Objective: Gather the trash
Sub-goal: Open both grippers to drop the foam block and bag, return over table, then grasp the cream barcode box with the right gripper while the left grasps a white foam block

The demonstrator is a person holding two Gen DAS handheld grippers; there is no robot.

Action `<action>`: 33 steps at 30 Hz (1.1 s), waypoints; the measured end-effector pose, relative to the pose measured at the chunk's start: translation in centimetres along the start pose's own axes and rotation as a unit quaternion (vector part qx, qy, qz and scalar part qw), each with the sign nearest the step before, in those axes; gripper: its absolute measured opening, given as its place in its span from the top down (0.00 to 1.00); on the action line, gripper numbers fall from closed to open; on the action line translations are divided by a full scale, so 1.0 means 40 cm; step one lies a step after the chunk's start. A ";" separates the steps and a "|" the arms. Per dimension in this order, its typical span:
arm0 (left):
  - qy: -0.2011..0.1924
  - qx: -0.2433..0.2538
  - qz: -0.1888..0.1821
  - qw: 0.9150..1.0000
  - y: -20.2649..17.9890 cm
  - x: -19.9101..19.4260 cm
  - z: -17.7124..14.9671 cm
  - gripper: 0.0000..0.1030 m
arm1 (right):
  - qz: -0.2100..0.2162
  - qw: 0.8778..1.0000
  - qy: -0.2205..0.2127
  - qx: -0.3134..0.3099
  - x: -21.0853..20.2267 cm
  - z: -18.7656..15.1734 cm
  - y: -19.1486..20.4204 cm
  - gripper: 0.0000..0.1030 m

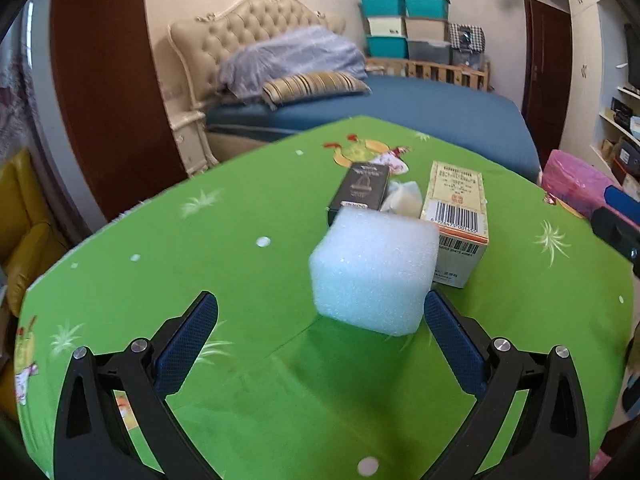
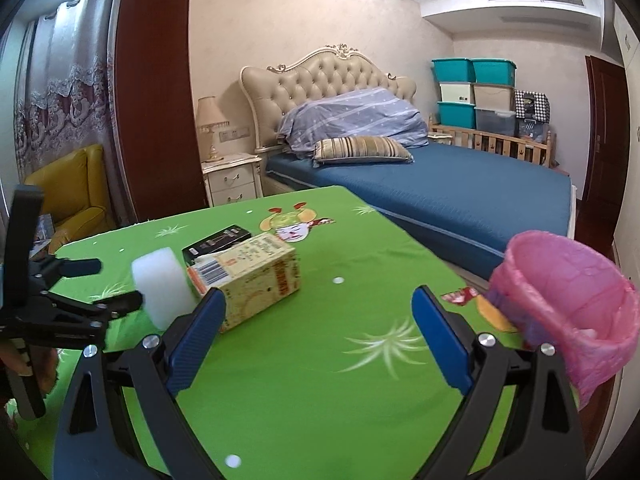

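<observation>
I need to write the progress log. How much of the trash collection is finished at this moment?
Nothing visibly done. In hand: the open left gripper approaches the white foam block. Left: black box, yellow carton, both on the table; the right gripper is open and empty, near the pink-lined bin.

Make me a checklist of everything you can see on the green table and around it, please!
Surface: table under a green cartoon-print cloth.
Job's things: white foam block nearest the left gripper; yellow carton lying on its side beside it; black box behind; crumpled white wrapper between the box and the carton.
Bin: pink-lined bin at the table's right edge.
Clutter: nothing seen besides the trash.
Grippers: left gripper open, its right finger close to the foam block; right gripper open, holding nothing.
Cables: nothing seen.
Surroundings: bed, stacked storage boxes, yellow armchair, nightstand with lamp.
</observation>
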State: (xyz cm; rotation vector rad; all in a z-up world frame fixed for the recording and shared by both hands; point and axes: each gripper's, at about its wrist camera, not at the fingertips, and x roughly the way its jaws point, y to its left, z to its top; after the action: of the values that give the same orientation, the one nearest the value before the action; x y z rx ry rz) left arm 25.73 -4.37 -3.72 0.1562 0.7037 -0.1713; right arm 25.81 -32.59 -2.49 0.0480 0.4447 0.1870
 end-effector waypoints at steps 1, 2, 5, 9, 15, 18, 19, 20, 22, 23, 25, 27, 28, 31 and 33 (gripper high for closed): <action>0.003 0.003 -0.010 1.000 -0.004 0.003 0.004 0.06 | 0.001 1.000 0.001 -0.001 0.001 -0.005 0.002 0.11; 0.006 0.007 -0.016 1.000 -0.006 0.012 0.009 0.06 | 0.000 1.000 0.003 -0.002 0.002 -0.010 0.004 0.11; 0.007 0.022 -0.007 1.000 -0.023 0.042 0.021 0.06 | -0.001 1.000 0.015 -0.005 0.016 -0.021 0.008 0.11; 0.013 0.021 -0.016 1.000 -0.040 0.072 0.032 0.09 | -0.009 1.000 0.026 -0.001 0.027 -0.037 -0.004 0.11; -0.019 -0.001 -0.005 1.000 -0.040 0.013 0.015 0.37 | -0.019 0.999 0.034 -0.013 0.028 -0.036 0.007 0.11; -0.037 -0.004 0.030 0.999 -0.032 -0.037 -0.011 0.37 | -0.020 0.999 0.039 -0.022 0.029 -0.032 0.025 0.11; -0.040 -0.005 0.038 0.998 -0.028 -0.048 -0.017 0.37 | -0.016 0.999 0.044 -0.018 0.032 -0.031 0.031 0.11; -0.043 -0.007 0.044 0.998 -0.023 -0.060 -0.026 0.37 | -0.012 0.999 0.049 -0.014 0.036 -0.029 0.036 0.11; -0.049 -0.018 0.058 0.997 -0.006 -0.081 -0.045 0.37 | -0.011 0.998 0.060 -0.010 0.046 -0.025 0.054 0.11; -0.053 -0.020 0.060 0.997 0.005 -0.087 -0.054 0.37 | -0.012 0.998 0.063 -0.009 0.050 -0.021 0.065 0.11; -0.057 -0.037 0.061 0.996 0.031 -0.100 -0.067 0.37 | -0.012 0.998 0.061 -0.001 0.053 -0.010 0.085 0.11; -0.064 -0.046 0.063 0.995 0.046 -0.110 -0.071 0.37 | -0.009 0.998 0.065 0.003 0.059 0.000 0.110 0.11; -0.066 -0.048 0.065 0.995 0.053 -0.109 -0.073 0.37 | -0.013 0.998 0.064 0.002 0.062 0.005 0.124 0.11; -0.072 -0.070 0.061 0.993 0.077 -0.115 -0.078 0.37 | -0.030 0.998 0.061 -0.002 0.074 0.018 0.166 0.10; -0.078 -0.086 0.060 0.991 0.093 -0.117 -0.079 0.37 | -0.038 0.997 0.060 0.002 0.086 0.024 0.185 0.09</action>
State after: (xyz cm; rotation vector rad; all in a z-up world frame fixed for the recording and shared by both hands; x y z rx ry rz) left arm 21.02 0.35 -2.73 0.0203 0.5483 -0.0070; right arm 28.00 -24.68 -2.42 0.0226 0.5654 0.1137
